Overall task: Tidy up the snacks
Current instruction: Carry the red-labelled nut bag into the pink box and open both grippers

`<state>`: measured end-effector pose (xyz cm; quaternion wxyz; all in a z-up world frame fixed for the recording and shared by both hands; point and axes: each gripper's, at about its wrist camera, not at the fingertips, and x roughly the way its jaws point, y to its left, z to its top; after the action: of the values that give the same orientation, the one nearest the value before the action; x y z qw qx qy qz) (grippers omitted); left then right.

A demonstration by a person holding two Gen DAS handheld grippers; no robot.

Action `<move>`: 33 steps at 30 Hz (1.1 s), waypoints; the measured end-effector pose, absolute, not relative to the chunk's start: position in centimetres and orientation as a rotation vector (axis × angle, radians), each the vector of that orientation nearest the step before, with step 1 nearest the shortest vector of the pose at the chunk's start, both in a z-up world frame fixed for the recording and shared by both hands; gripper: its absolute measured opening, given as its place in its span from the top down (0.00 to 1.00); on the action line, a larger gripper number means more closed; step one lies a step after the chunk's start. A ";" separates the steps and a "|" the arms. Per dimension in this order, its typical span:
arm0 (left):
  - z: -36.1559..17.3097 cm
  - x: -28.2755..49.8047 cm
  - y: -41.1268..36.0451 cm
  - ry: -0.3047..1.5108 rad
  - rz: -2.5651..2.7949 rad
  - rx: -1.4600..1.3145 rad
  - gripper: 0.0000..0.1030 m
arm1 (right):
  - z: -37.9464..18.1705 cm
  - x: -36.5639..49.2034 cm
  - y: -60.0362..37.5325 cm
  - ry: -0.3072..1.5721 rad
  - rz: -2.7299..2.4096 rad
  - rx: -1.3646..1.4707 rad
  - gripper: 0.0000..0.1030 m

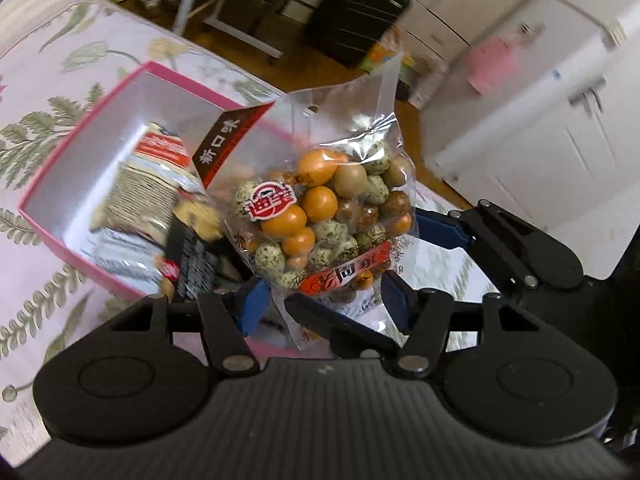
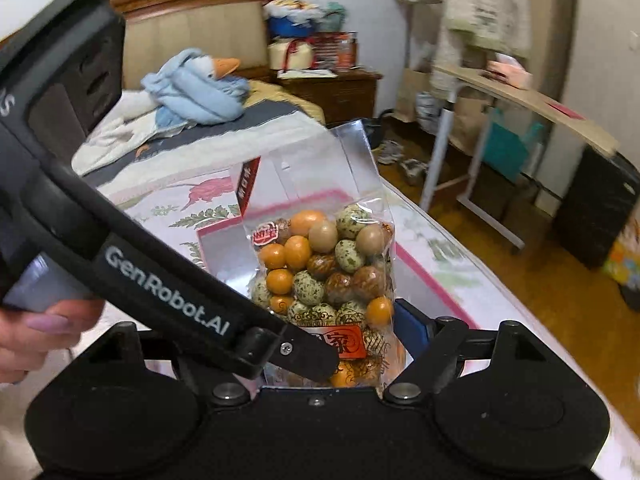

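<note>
A clear bag of orange, green and brown coated nuts (image 1: 324, 216) stands upright between the blue pads of my left gripper (image 1: 326, 304), which is shut on its lower end. It hangs over the near corner of a pink box (image 1: 60, 160) with a white inside. The box holds several wrapped snack packets (image 1: 148, 192). In the right wrist view the same bag (image 2: 328, 268) sits between the jaws of my right gripper (image 2: 340, 344), which close on its bottom. The left gripper's black body (image 2: 120, 248) crosses in front, hiding the right gripper's left finger.
The box rests on a bed with a pink floral cover (image 1: 32, 304). A blue goose plush (image 2: 196, 88) lies at the head of the bed. Past the bed edge are a wood floor (image 2: 552, 280), a white-legged desk (image 2: 520, 96), a black suitcase (image 1: 356, 12) and white cabinets (image 1: 540, 128).
</note>
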<state>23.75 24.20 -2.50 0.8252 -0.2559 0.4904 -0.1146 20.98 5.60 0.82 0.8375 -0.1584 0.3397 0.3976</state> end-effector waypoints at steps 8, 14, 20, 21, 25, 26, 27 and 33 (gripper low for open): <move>-7.2 26.9 26.8 1.110 -0.130 -0.649 0.43 | -2.8 24.8 8.6 0.789 0.928 -0.367 0.19; -9.3 26.7 26.4 1.155 -0.054 -0.620 0.40 | -5.8 25.1 10.1 0.846 0.924 -0.429 0.20; -7.6 25.2 25.3 1.056 -0.034 -0.488 0.34 | -4.3 23.8 8.1 0.839 0.817 -0.344 0.14; -7.2 24.8 25.1 1.040 -0.038 -0.465 0.34 | -3.8 23.2 7.4 0.827 0.808 -0.320 0.14; -5.5 23.0 24.1 0.988 -0.075 -0.377 0.34 | -2.2 19.8 5.4 0.759 0.736 -0.314 0.14; -5.1 22.4 23.8 0.977 -0.086 -0.355 0.34 | -1.9 19.3 5.0 0.749 0.714 -0.305 0.14; -4.7 21.8 23.4 0.972 -0.098 -0.335 0.34 | -1.6 18.5 4.3 0.743 0.693 -0.285 0.14; -2.7 18.4 22.1 0.950 -0.155 -0.288 0.34 | -0.1 14.9 1.1 0.743 0.538 -0.186 0.14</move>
<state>18.36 22.14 -2.72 0.8763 -0.1382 0.4554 -0.0743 14.94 1.07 -0.07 0.8926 -0.0895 0.3580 0.2592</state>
